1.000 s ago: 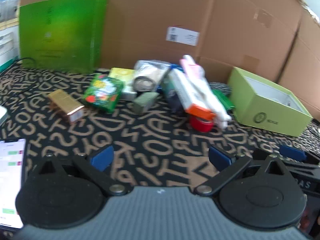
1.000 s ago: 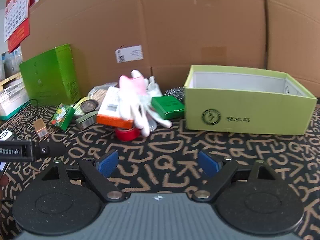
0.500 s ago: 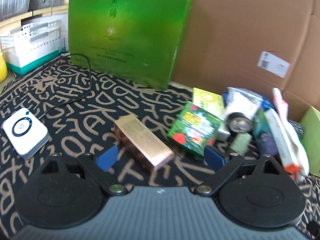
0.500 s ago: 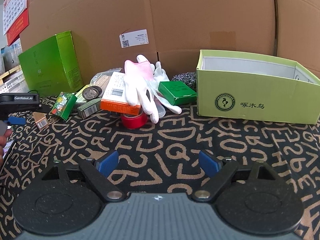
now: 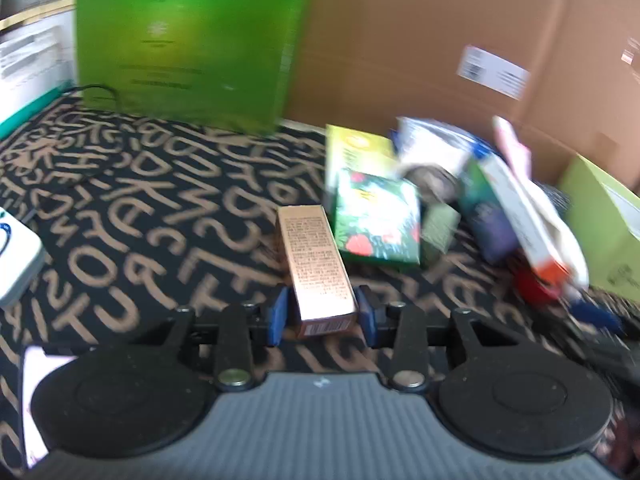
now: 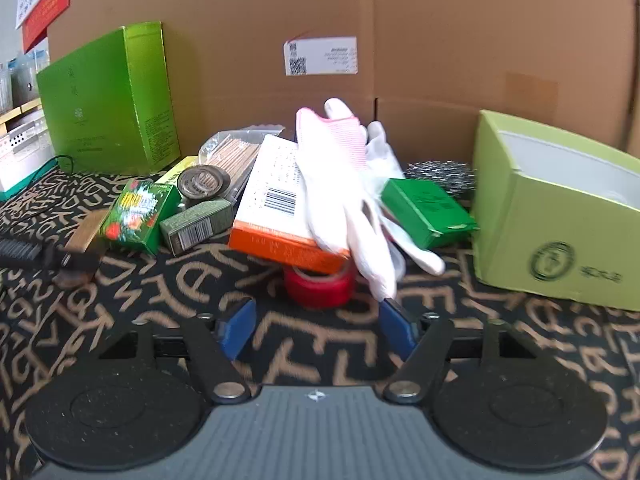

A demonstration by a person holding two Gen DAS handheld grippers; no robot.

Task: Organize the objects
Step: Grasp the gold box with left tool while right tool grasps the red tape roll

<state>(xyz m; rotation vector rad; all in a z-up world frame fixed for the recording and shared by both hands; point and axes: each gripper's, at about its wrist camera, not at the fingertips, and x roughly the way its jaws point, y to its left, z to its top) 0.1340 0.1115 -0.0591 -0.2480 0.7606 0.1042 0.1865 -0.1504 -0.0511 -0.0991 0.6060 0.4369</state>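
My left gripper [image 5: 322,316] is shut on the near end of a long gold box [image 5: 314,264], which points away toward the pile; the box also shows in the right wrist view [image 6: 82,240]. My right gripper [image 6: 318,330] is open and empty, low over the mat, just short of a red tape roll [image 6: 320,286]. Above the roll lie an orange-edged white box [image 6: 280,216] and white gloves [image 6: 344,184]. An open light-green box [image 6: 560,216] stands at the right.
The pile holds a green strawberry-print box [image 5: 376,220], a small olive box [image 6: 198,224], a dark green box [image 6: 424,208] and a steel scourer [image 6: 440,172]. A tall green carton [image 5: 188,40] leans on the cardboard wall [image 6: 440,40]. A white device [image 5: 14,256] lies left.
My left gripper has closed onto the gold box, which now points straight ahead. My right gripper has moved forward to the pile and the red tape roll.
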